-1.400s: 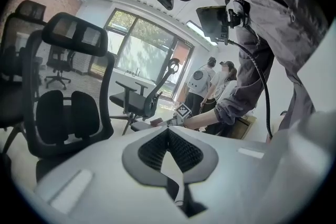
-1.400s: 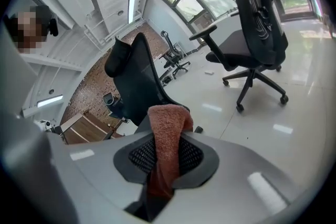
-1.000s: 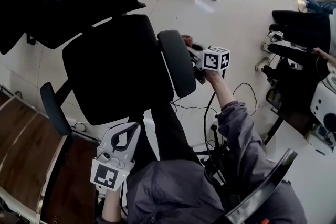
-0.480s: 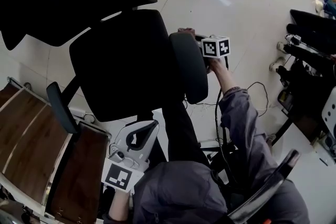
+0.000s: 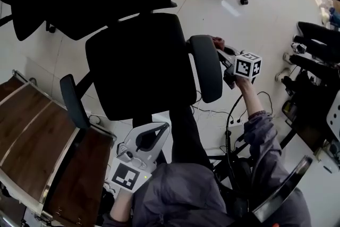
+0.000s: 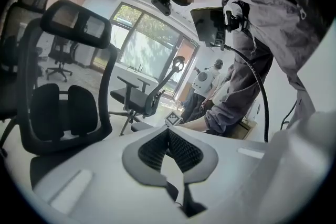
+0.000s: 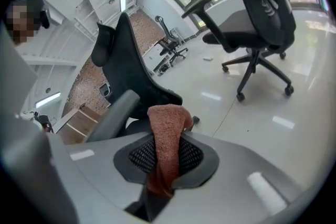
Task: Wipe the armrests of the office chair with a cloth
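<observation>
The office chair (image 5: pixel 138 64) fills the middle of the head view, its black seat facing up and its mesh back rising on the far side. Its two armrests stand on either side of the seat. The right-side armrest (image 5: pixel 206 67) is on the side of the person's right arm, and the left-side armrest (image 5: pixel 73 101) is across the seat, well apart from both tools.

The right gripper (image 5: pixel 222 50) is just beside the outer edge of the right-side armrest, at the end nearest the chair's back. Its fingers are clamped together on a reddish-brown cloth (image 7: pixel 167 131), which folds up over them and hangs down between them. The cloth sits at that back end of the armrest; whether it presses on the pad cannot be told.

The left gripper (image 5: pixel 161 128) hangs in front of the chair's seat, close to the person's body. Its fingers are closed, tip to tip, with nothing between them.

Judging by this, work is on the right-side armrest, at one end of it. No mark shows how much of the pad has been wiped. The left-side armrest, with no cloth near it, looks left to do.
</observation>
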